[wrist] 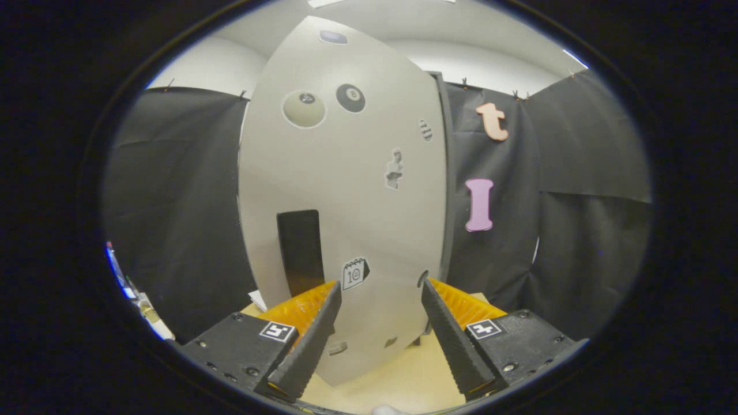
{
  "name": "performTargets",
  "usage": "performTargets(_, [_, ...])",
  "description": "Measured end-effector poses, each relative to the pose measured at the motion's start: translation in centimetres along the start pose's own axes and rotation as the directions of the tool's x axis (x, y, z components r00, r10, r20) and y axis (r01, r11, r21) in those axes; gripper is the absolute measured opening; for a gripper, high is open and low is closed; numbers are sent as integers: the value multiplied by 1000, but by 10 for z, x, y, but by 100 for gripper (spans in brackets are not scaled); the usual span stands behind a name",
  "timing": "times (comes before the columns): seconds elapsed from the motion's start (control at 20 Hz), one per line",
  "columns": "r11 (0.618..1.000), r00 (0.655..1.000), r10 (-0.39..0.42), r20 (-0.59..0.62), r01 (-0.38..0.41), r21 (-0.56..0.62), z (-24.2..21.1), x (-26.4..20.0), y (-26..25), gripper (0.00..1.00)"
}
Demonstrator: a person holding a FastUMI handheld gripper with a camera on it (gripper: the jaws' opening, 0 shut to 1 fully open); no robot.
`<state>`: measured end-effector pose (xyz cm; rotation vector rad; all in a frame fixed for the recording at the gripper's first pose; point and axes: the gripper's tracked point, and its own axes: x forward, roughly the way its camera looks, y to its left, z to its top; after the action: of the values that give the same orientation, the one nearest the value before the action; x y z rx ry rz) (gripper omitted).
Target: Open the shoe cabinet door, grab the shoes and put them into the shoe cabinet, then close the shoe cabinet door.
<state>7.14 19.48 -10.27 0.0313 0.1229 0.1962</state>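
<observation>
The gripper (380, 291) holds its fingers apart and empty before the closed, sticker-dotted shoe cabinet door (346, 202), standing on a pale desk (403, 380) among black cloth walls.

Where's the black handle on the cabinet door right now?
In the gripper view, the black handle sits low on the door, just beyond the open claw, beside a calendar sticker.
</observation>
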Motion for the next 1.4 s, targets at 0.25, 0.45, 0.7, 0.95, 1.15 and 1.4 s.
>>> performTargets(0.25, [1000, 1000, 4, 11, -4, -8, 0, 23, 34, 100])
performTargets(0.45, [1000, 1000, -18, 18, 18, -18, 4, 21, 36, 100])
performTargets(0.7, [1000, 999, -29, 23, 29, 2, 11, 10, 22, 100])
performTargets(0.95, [999, 999, -44, 26, 44, 12, 12, -26, -10, 99])
performTargets(1.15, [998, 997, -65, 35, 65, 11, 19, -52, -44, 99])
performTargets(1.4, [995, 993, -101, 68, 99, 29, 37, -85, -88, 99])
